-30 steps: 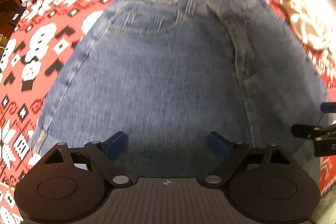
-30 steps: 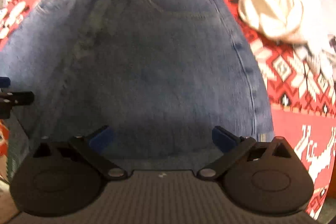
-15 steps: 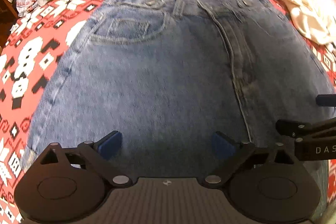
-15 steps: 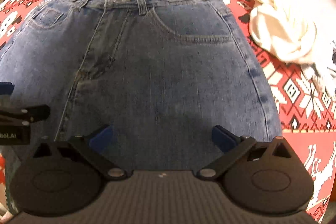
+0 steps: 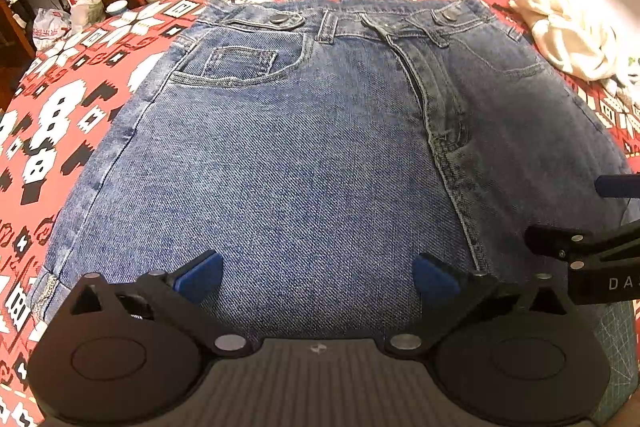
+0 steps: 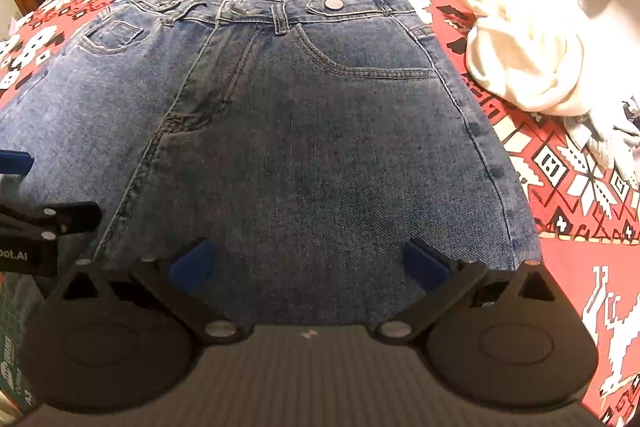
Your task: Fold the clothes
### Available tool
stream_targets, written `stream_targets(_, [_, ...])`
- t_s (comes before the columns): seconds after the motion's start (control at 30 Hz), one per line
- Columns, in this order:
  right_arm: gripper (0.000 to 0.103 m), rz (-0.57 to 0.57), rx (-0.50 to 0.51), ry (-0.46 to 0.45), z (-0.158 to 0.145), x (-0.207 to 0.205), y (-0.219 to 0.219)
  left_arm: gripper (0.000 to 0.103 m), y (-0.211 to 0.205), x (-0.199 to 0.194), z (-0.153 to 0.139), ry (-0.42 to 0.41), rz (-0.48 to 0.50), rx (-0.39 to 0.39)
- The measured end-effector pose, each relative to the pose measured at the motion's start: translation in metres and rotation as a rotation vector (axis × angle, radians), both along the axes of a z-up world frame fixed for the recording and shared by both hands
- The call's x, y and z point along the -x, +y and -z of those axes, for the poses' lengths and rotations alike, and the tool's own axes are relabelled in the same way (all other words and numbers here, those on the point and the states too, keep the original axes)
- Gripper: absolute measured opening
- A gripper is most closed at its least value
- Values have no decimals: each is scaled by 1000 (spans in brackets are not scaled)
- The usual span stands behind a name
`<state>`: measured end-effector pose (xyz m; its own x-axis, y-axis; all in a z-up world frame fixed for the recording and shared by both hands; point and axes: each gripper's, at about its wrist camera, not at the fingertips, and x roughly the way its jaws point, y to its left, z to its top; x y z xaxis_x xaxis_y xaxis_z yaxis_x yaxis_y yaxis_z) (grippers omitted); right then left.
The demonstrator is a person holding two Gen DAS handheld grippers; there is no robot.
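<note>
A pair of faded blue denim jeans (image 5: 304,155) lies spread flat, front side up, over a red tablecloth with white and black snowflake and diamond patterns (image 5: 60,115), filling the middle of both views. The waistband with its metal buttons runs across the upper part of each frame, and the fabric runs down toward the bottom edge, so the long axis goes from top to bottom of the picture; the fly seam slants down through the right half of the left wrist view and the left half of the right wrist view. At the lower left of the left wrist view a bit of frayed hem shows just beside the gripper's body. The left gripper (image 5: 316,277) points steeply down at the near part of the denim, its blue-padded fingers (image 5: 198,277) spread wide with nothing clamped between them; its jaws have just been opening further, and only flat denim shows between the pads. Whether the pads touch the cloth cannot be told. The right gripper (image 6: 306,263) sits just beside it, tilted down in the same way over the near edge of the jeans (image 6: 312,131), its blue pads (image 6: 426,263) likewise wide apart and gripping nothing. Each gripper shows at the side edge of the other's view. At the upper right, a crumpled cream-white garment (image 6: 524,55) lies on the tablecloth (image 6: 568,179) just beside the jeans' right edge.
</note>
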<state>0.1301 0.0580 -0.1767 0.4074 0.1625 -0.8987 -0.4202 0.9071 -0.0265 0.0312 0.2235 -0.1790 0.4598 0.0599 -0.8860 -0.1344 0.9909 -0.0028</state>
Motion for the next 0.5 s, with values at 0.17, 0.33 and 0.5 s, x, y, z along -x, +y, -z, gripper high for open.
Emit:
stream_targets(0.17, [102, 3, -6, -5, 4, -4, -2, 103, -1, 8, 2, -47, 0, -10])
stream_targets(0.33, [102, 71, -46, -111, 16, 0, -7, 103, -3, 14, 3, -76, -13, -13])
stream_targets(0.5, [102, 39, -109, -265, 26, 23, -17, 103, -4, 26, 7, -149, 13, -20])
